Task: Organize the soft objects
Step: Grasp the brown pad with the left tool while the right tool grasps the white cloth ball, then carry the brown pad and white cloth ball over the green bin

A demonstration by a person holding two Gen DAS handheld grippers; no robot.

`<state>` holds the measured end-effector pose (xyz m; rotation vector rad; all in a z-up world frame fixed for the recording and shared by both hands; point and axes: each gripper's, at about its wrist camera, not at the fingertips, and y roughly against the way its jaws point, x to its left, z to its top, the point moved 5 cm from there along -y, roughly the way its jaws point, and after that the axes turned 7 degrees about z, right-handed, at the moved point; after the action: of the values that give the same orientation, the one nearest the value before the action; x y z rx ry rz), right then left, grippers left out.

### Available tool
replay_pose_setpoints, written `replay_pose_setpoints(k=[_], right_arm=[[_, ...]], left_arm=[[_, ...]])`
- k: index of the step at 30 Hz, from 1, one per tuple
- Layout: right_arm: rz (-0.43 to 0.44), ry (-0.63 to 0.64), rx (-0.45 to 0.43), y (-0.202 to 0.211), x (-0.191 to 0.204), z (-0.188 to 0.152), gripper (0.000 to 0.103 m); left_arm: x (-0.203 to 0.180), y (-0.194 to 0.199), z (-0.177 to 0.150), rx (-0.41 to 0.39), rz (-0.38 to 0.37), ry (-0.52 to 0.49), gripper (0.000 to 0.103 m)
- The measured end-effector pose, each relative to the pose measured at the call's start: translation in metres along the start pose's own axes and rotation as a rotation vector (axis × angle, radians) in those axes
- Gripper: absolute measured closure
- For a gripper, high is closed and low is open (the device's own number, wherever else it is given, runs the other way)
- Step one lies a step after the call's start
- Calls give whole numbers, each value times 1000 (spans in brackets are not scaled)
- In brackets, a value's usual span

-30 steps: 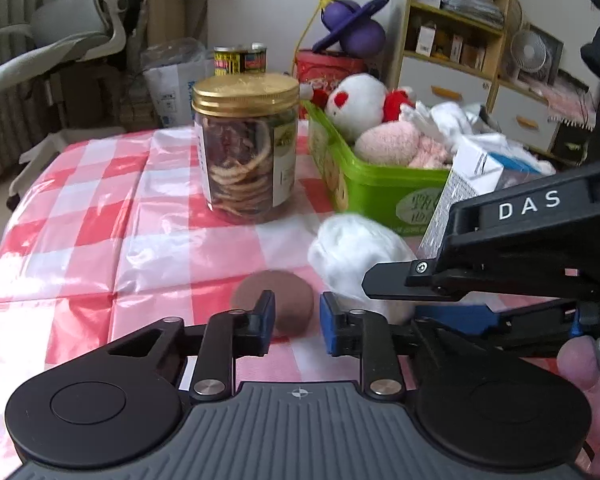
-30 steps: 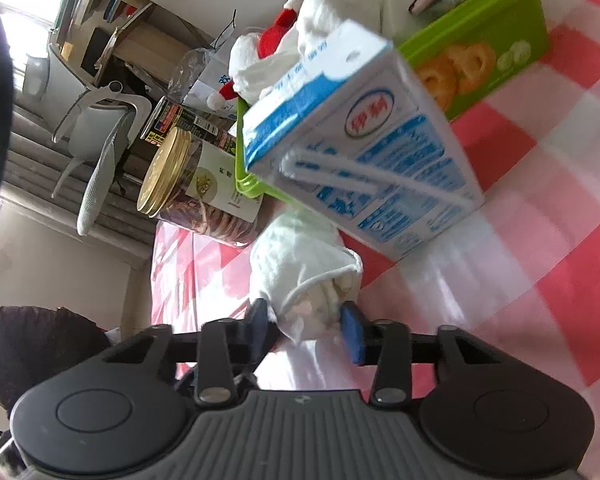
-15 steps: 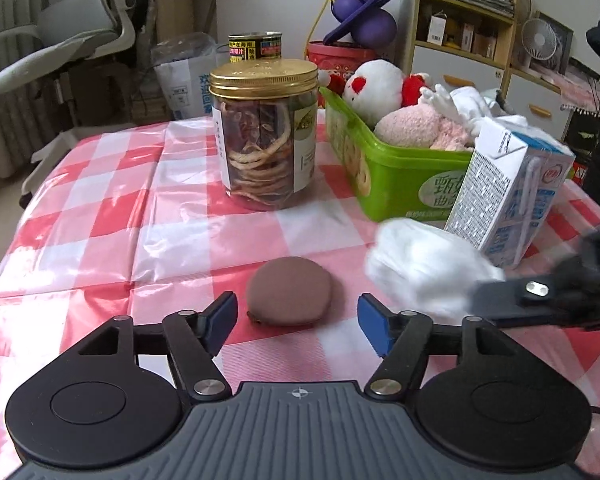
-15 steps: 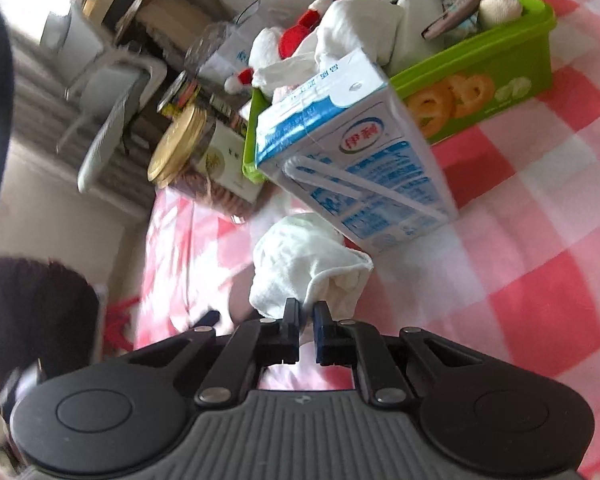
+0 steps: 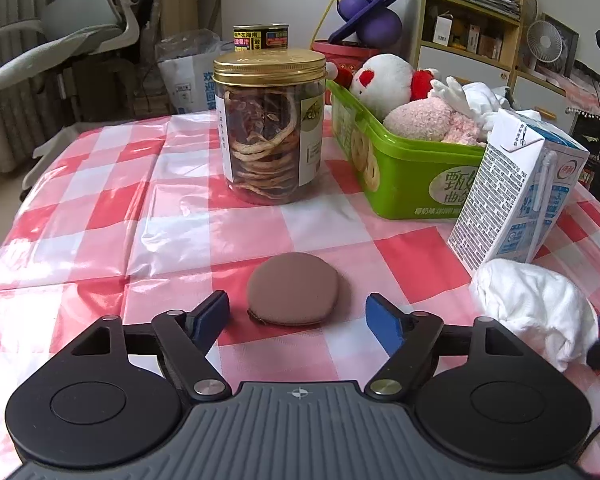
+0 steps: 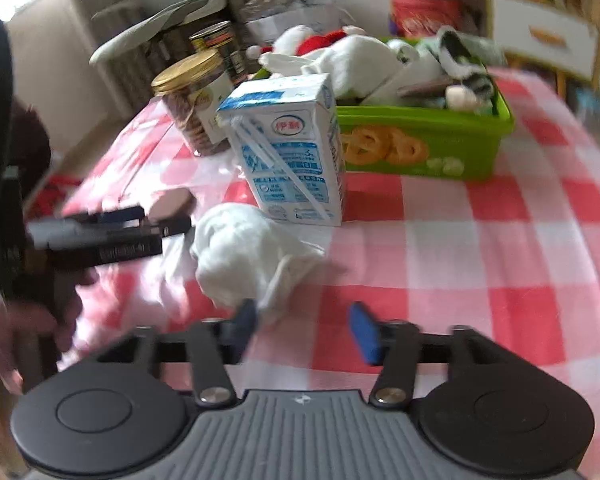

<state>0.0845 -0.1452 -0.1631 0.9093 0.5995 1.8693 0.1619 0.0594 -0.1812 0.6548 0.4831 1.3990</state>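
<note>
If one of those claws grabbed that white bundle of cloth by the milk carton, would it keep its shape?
Probably not. The white cloth bundle looks crumpled, with a loose corner trailing, so it would likely sag and partly unfold. It seems light, and unlikely to roll.

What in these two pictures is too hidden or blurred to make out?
- Green tub: its bottom, under the soft toys, both views.
- White cloth bundle: its near side, behind the camera housing, left view.
- Right view: motion blur smears the milk carton's print.
- Left tongs: blurred there.

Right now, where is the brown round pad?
In the left wrist view the brown round pad lies flat on the checked tablecloth, just ahead of the left gripper, in front of the gold-lidded jar.
</note>
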Motion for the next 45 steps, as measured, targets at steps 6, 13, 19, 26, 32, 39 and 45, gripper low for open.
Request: replay_pose_setpoints(k=[6, 13, 19, 26, 32, 39, 45], right_arm=[[16, 88, -18, -13, 16, 1, 57], [5, 134, -44, -29, 38, 10, 55], [-22, 134, -80, -33, 43, 16, 63], [6, 135, -64, -28, 44, 17, 94], [43, 106, -69, -13, 37, 16, 94], [93, 43, -90, 11, 26, 17, 94], [105, -19, -135, 37, 11, 19, 94]], left_arm=[[1, -3, 1, -13, 7, 11, 26], [2, -1, 2, -18, 6, 13, 39], [2, 1, 4, -7, -3, 6, 54], [-1, 5, 4, 11, -11, -1, 62], [-1, 16, 9, -3, -12, -2, 62], [1, 34, 16, -21, -20, 8, 62], [0, 53, 24, -41, -47, 23, 62]])
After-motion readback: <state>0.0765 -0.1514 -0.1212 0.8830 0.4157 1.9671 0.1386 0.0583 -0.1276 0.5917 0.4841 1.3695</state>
